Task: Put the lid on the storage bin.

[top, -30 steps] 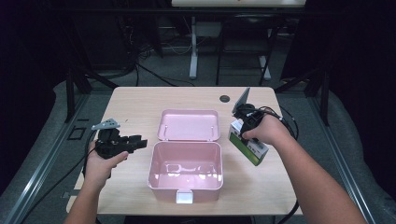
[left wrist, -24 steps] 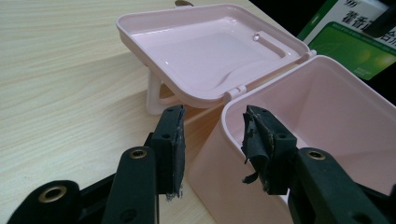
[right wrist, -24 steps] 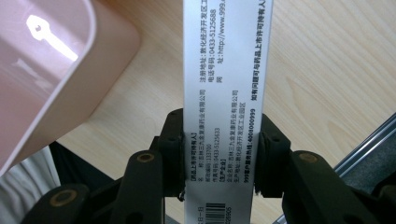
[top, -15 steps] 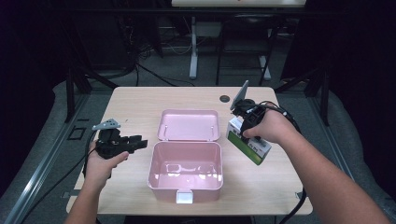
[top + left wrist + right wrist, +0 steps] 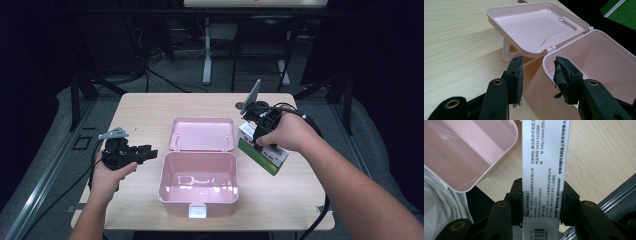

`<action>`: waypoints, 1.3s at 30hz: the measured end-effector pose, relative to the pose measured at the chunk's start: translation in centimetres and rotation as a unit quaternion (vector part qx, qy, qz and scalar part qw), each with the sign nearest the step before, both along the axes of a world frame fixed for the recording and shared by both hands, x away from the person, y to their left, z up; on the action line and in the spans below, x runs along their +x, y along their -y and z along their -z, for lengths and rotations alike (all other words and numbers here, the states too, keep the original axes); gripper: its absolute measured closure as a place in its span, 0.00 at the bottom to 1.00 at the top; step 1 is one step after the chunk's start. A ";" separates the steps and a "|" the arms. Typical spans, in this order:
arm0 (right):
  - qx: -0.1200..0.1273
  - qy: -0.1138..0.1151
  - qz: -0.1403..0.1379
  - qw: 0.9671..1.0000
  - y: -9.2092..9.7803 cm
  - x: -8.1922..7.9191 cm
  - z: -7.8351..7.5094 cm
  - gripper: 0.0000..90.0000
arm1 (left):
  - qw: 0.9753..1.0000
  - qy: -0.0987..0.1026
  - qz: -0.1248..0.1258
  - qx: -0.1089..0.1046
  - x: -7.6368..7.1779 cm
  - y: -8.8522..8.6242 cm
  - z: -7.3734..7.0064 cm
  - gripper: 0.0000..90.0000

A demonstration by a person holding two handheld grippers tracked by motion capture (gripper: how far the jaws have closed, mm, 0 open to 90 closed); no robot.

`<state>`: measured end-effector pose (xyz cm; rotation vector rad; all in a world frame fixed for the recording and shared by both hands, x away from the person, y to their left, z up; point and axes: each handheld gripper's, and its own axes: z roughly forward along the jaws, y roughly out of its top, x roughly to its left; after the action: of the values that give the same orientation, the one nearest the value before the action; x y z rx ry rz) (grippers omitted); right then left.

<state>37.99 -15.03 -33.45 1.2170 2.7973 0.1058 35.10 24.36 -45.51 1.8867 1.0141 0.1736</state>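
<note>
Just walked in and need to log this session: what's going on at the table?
A person works at a wooden table with a gripper in each hand. The right gripper is clamped on a green and white carton, holding it beside an open pink box whose lid lies flipped back. The left gripper, jaws open and holding nothing, sits at the box's left side. The box looks empty.

One pink box (image 5: 198, 192), one carton (image 5: 262, 149)
</note>
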 end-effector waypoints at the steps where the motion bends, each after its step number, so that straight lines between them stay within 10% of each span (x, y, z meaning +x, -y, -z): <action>1: -0.002 0.001 -0.003 1.000 -0.1 -0.1 -0.1 0.68 | 1.000 0.000 0.000 0.000 0.0 0.0 0.0 0.65; 39: -0.008 -0.004 -0.131 0.991 -7.7 -3.7 -0.8 0.68 | 1.000 0.001 -0.001 -0.002 0.0 -0.1 0.1 0.64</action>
<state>34.28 -7.35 -32.64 0.8427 2.9429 0.0955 35.14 24.43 -45.57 1.8811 1.0144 0.1733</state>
